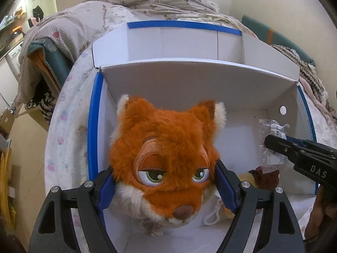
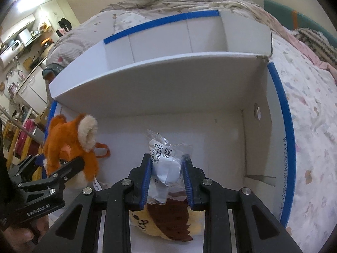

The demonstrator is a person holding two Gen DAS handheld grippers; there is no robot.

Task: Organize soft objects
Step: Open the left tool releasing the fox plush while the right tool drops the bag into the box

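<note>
My left gripper [image 1: 165, 187] is shut on an orange fox plush [image 1: 168, 147], held by the head over the open white box [image 1: 200, 71]. The fox also shows in the right wrist view [image 2: 71, 145], at the box's left side. My right gripper [image 2: 167, 166] is shut on a clear plastic bag with a white label [image 2: 164, 160], held above a yellow plush with brown hair [image 2: 166, 221] that lies on the box floor. In the left wrist view the right gripper [image 1: 271, 145] comes in from the right with the bag [image 1: 271, 130], and the yellow plush [image 1: 263, 179] is partly hidden.
The white box has blue tape on its rims [image 2: 282, 113] and its flaps stand open. It sits on a bed with a floral sheet [image 2: 311, 109]. Crumpled blankets [image 1: 158, 2] lie behind it. A striped knit cloth [image 1: 303, 67] lies at the right.
</note>
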